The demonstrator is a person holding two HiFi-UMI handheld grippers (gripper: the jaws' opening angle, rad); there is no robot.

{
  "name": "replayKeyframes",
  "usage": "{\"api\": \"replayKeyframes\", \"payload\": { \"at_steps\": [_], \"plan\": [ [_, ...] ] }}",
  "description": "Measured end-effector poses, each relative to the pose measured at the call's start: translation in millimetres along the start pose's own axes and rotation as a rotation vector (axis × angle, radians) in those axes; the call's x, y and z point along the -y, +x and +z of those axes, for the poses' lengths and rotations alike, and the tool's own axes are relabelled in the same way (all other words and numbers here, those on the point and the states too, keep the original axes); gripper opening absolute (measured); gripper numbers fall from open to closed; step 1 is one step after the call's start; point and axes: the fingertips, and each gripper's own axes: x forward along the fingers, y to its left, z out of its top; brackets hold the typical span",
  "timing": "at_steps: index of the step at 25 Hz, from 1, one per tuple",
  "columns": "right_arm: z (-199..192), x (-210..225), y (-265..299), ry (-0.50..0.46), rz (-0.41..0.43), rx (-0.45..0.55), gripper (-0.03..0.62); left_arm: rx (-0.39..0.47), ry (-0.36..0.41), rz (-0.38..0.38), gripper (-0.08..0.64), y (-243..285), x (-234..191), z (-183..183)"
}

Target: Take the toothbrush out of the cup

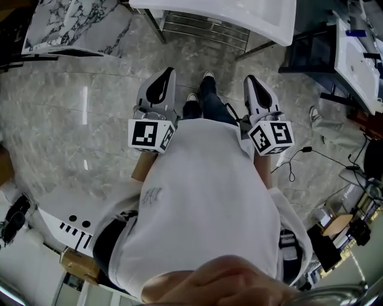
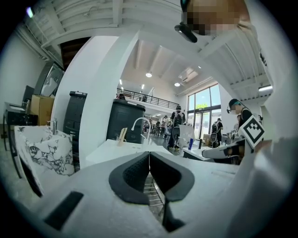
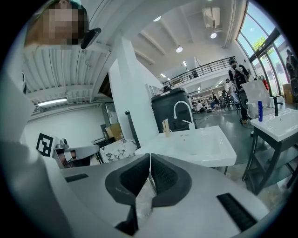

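Head view, looking down past a white shirt (image 1: pixel 203 197): the left gripper (image 1: pixel 168 74) and right gripper (image 1: pixel 251 81) are held side by side at centre frame, pointing toward a white sink (image 1: pixel 239 15) at the top edge, over a grey marble floor (image 1: pixel 78 101). In the left gripper view, the left gripper's jaws are pressed together with nothing between them. The right gripper view shows the right gripper's jaws likewise closed and empty. The cup (image 3: pixel 165 132) stands on the sink's back rim, just left of the faucet (image 3: pixel 182 111), above and behind the jaws in the right gripper view. The toothbrush (image 3: pixel 165 123) stands upright in it, well apart from both grippers. In the left gripper view the cup appears left of centre, beside the faucet. A marble-patterned panel (image 1: pixel 72 24) lies at the upper left of the head view.
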Motion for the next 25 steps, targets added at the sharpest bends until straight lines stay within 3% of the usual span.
{"api": "replayKeyframes", "payload": {
  "at_steps": [13, 25],
  "plan": [
    [35.5, 36.3, 84.9, -0.011, 0.076, -0.031, 0.015, 0.014, -0.016, 0.067, 0.015, 83.0, -36.0, 17.3],
    [76.1, 96.4, 139.5, -0.027, 0.124, -0.014, 0.015, 0.048, -0.003, 0.113, 0.015, 160.1, -36.1, 37.6]
  ]
}}
